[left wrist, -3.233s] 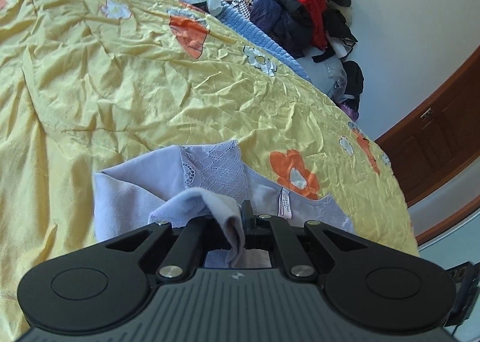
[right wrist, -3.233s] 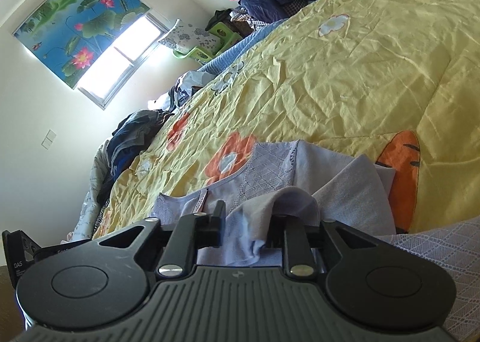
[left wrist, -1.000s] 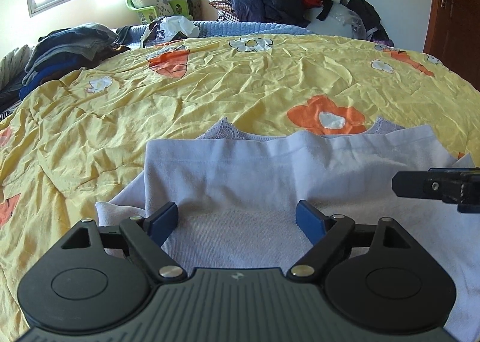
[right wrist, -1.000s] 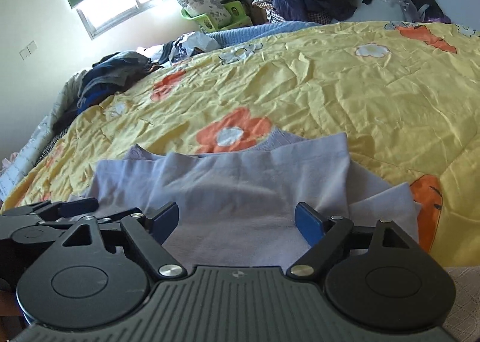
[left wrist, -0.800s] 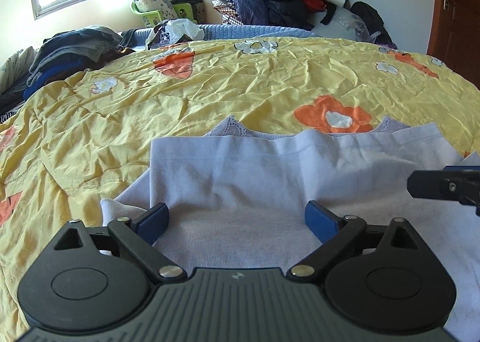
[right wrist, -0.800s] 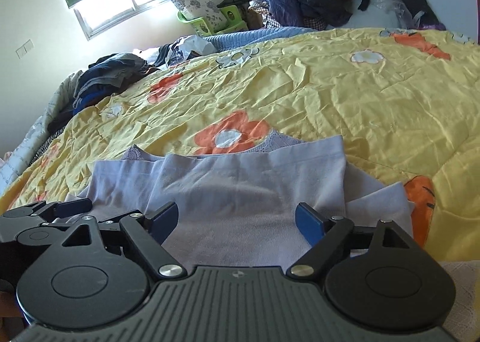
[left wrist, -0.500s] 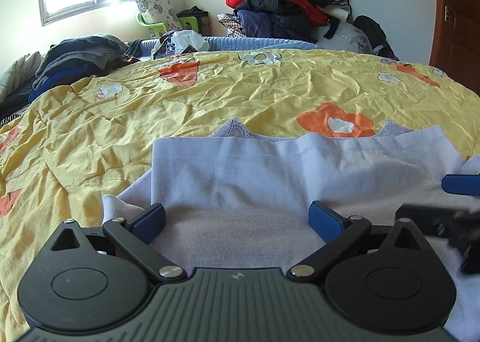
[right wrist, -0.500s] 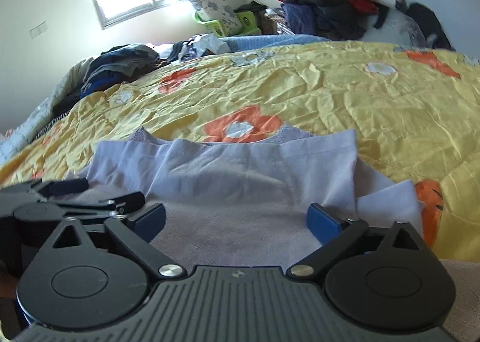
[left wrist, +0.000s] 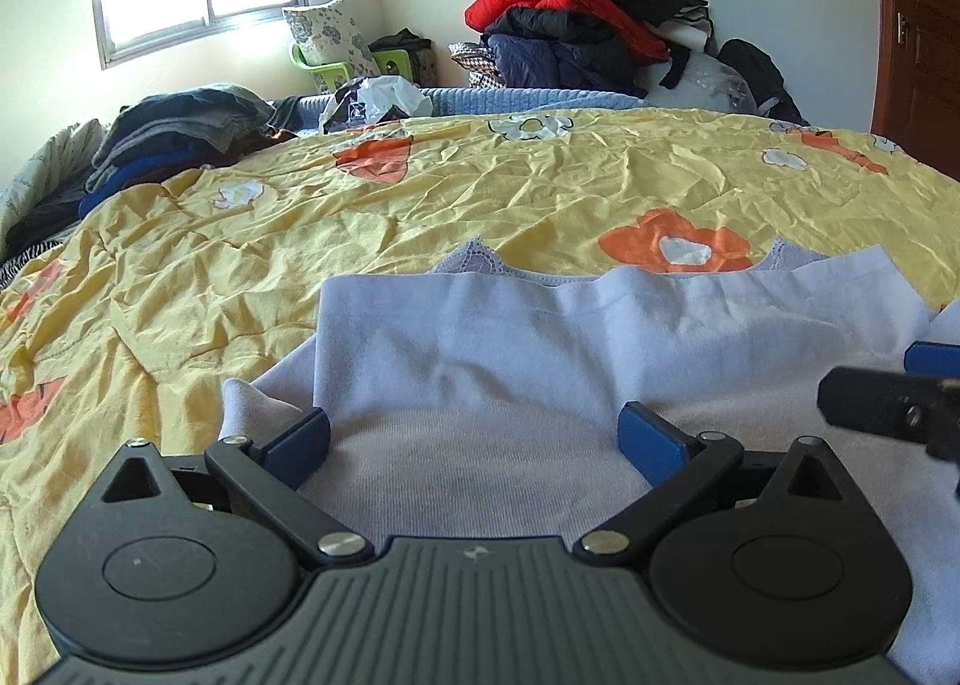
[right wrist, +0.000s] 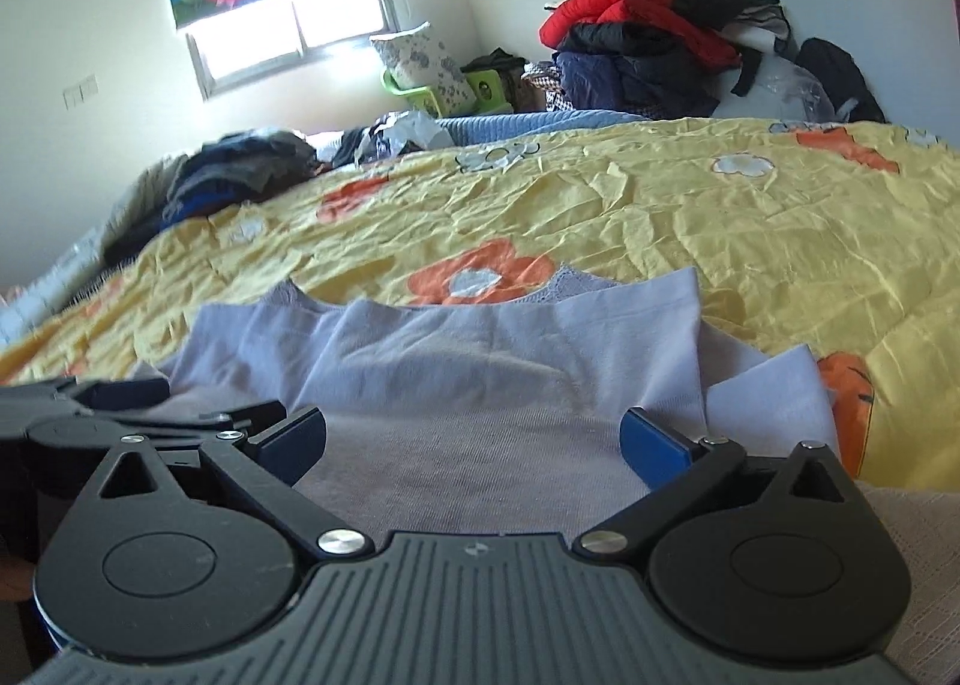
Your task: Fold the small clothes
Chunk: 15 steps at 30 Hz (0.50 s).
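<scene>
Lilac top [left wrist: 540, 337] lies folded once on the bed [left wrist: 480, 193]; both grippers [left wrist: 474, 436] [right wrist: 474, 439] gape wide, holding nothing; side folds likely remain.

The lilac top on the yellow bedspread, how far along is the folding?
Done: the lilac top lies on the yellow bedspread with its near half folded over the far half, lace trim peeking out. In hand: nothing; the left gripper and right gripper are open, having just released. Left: folding in the side flap.
</scene>
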Available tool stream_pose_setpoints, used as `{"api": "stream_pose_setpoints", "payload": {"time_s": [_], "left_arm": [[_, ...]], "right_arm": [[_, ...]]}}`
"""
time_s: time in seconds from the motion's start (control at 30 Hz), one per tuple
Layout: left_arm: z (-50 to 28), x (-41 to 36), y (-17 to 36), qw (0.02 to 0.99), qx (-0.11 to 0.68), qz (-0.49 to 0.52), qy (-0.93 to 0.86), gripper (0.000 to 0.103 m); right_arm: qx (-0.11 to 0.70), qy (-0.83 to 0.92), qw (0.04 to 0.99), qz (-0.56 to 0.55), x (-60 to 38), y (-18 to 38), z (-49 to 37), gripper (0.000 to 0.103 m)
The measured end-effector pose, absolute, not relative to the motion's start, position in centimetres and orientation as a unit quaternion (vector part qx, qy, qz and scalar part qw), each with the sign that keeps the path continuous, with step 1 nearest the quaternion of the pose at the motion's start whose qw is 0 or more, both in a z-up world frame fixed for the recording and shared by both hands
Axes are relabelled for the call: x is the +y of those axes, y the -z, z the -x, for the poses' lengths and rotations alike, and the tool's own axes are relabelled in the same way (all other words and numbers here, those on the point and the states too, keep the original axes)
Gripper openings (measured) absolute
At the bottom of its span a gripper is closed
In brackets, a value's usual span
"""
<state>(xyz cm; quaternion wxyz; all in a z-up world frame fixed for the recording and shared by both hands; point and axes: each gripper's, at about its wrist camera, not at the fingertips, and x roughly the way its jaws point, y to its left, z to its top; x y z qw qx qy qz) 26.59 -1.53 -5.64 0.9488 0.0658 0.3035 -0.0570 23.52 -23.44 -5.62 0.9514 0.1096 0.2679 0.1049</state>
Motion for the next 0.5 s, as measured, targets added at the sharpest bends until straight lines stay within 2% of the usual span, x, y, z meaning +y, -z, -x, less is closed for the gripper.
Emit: {"api": "stream_pose_setpoints", "payload": {"time_s": [0.33, 0.5], "left_arm": [[-26.5, -0.8, 5.7, 0.948, 0.309, -0.044, 0.066, 0.103], [-26.3, -0.7, 5.7, 0.948, 0.308, -0.040, 0.068, 0.103]], "right_arm": [[0.237, -0.033, 0.965, -0.107, -22.4, 5.3, -19.2, 0.103], [0.249, -0.030, 0.965, -0.074, -21.3, 5.0, -17.4, 0.103]]}}
